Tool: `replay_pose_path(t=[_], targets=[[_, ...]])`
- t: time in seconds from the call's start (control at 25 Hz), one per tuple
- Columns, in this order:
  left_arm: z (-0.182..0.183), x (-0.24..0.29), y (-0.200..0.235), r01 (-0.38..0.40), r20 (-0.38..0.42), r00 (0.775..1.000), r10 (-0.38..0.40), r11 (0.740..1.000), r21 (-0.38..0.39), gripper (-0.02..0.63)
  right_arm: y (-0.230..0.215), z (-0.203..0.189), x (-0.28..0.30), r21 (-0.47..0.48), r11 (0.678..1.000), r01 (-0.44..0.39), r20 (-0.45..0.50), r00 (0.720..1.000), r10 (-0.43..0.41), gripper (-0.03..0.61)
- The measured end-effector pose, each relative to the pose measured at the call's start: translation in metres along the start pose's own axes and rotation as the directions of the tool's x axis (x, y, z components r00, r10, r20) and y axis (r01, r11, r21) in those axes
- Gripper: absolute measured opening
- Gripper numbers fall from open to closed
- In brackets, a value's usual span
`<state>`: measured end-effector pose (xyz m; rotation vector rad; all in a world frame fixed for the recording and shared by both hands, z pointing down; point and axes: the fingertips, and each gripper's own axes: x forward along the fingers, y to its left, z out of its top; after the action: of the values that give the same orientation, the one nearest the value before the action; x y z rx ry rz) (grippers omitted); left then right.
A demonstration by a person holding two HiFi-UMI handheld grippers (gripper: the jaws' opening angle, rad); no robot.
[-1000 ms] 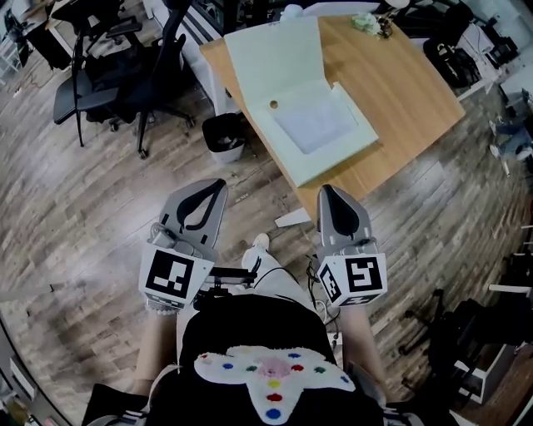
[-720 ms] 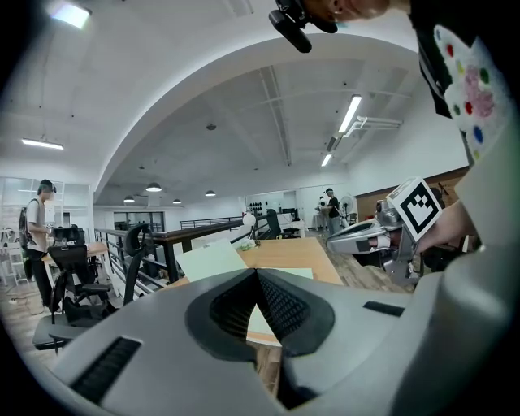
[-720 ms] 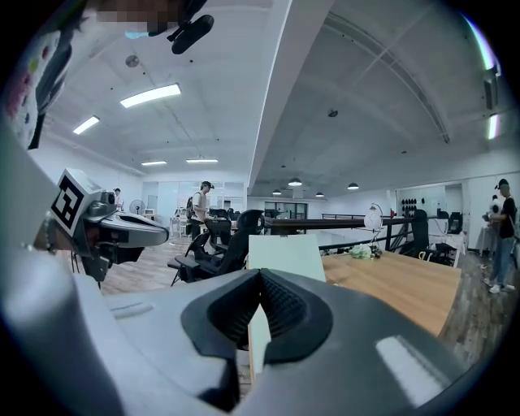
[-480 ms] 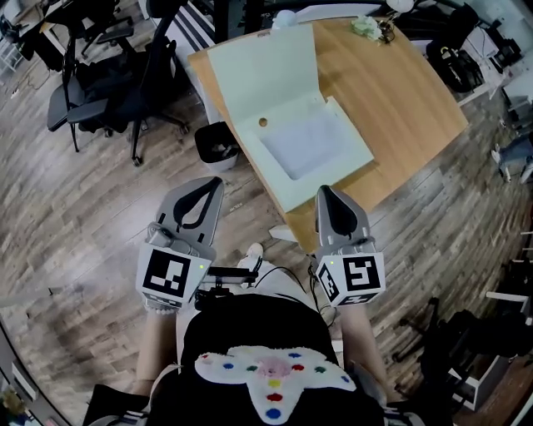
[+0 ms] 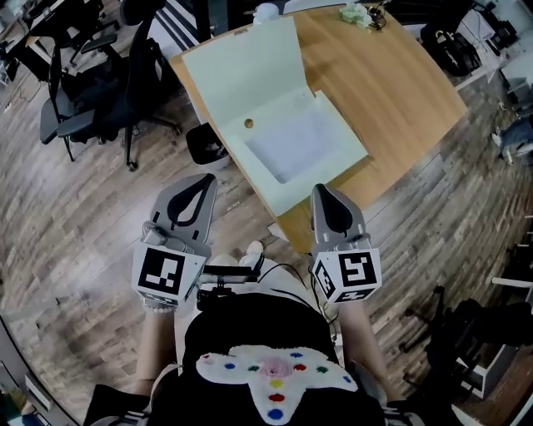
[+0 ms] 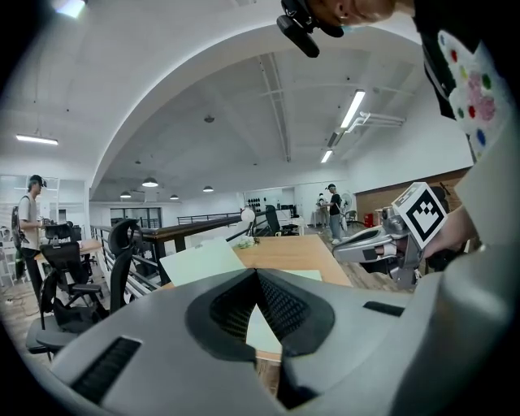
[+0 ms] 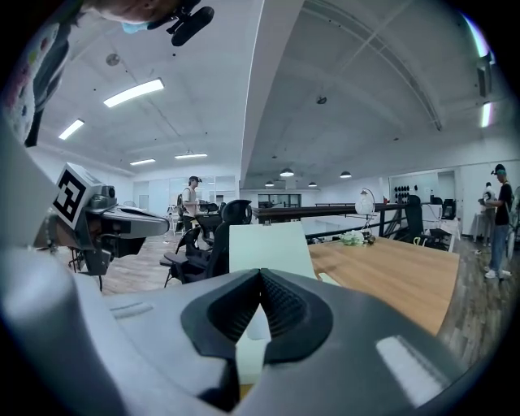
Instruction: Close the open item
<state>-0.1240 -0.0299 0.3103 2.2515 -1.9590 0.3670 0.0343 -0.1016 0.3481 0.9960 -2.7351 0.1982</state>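
Note:
A pale green flat box (image 5: 287,133) lies open on the wooden table (image 5: 400,91), its lid (image 5: 241,71) raised at the far-left side and white paper inside. The lid (image 7: 268,248) also shows in the right gripper view, and the box (image 6: 203,262) shows in the left gripper view. My left gripper (image 5: 196,185) hangs over the floor, short of the table's near corner, jaws shut and empty. My right gripper (image 5: 325,193) sits by the table's near edge, just short of the box, also shut with nothing held.
A black bin (image 5: 204,148) stands on the wooden floor by the table's left side. Black office chairs (image 5: 100,91) stand at the far left. Small items (image 5: 360,13) rest at the table's far end. People stand in the background (image 7: 192,203).
The table and box have drawn closer and shifted slightly left in the head view. Both grippers stay shut, now nearer the table's near edge.

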Motion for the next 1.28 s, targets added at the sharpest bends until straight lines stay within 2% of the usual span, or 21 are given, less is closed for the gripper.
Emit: replay_pose_path(t=[0.32, 0.4, 0.6, 0.8, 1.12, 1.28], targets=[[0.000, 0.020, -0.002, 0.041, -0.023, 0.999, -0.040, 0.999, 0.020, 0.006, -0.026, -0.020, -0.005, 0.063, 0.994, 0.091, -0.037, 0.995, -0.089, 0.009], [-0.002, 0.028, 0.001, 0.054, -0.028, 0.998, -0.053, 0.998, 0.038, 0.007, -0.030, -0.029, -0.003, 0.085, 0.991, 0.104, -0.055, 0.993, -0.100, 0.045], [-0.011, 0.046, 0.009, 0.092, -0.030, 0.995, -0.091, 0.995, 0.029, 0.006, -0.038, -0.051, 0.004, 0.142, 0.977, 0.157, -0.105, 0.984, -0.143, 0.135], [-0.018, 0.064, 0.023, 0.108, -0.049, 0.993, -0.107, 0.994, 0.018, 0.006, -0.042, -0.068, 0.011, 0.191, 0.960, 0.205, -0.146, 0.973, -0.179, 0.150], [-0.029, 0.097, 0.053, 0.134, -0.078, 0.987, -0.138, 0.989, -0.059, 0.009, -0.044, -0.083, 0.022, 0.229, 0.933, 0.279, -0.196, 0.951, -0.237, 0.161], [-0.038, 0.113, 0.076, 0.137, -0.090, 0.985, -0.149, 0.983, -0.124, 0.071, -0.042, -0.088, 0.030, 0.242, 0.919, 0.313, -0.217, 0.940, -0.263, 0.172]])
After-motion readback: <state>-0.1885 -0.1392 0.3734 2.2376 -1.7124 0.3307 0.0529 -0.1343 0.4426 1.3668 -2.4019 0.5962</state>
